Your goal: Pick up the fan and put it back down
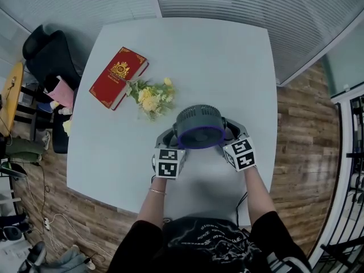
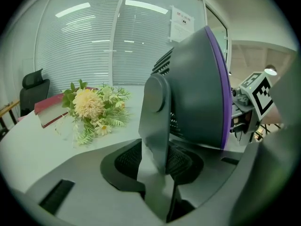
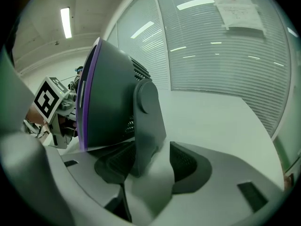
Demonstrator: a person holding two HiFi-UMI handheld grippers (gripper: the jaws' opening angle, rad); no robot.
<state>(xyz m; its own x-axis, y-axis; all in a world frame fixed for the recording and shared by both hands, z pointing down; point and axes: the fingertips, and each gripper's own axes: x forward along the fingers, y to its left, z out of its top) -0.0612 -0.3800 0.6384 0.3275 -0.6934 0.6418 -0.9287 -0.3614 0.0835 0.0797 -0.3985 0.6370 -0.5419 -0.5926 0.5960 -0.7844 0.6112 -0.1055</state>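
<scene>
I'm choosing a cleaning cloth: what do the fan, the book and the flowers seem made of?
Fan: matte dark grey moulded plastic with a purple rim, judging by its smooth shell and slotted grille. Book: red cover with gold stamping, perhaps cloth or coated board. Flowers: yellow blooms, green leaves, possibly artificial fabric or plastic; the look leaves it open.

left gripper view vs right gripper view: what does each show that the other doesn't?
Left gripper view only: flowers, a red book and a black chair. Right gripper view only: a ceiling light. Both: the fan, its side arm standing between that view's own open jaws, plus the table, blinds and a paper notice on the glass.
</scene>
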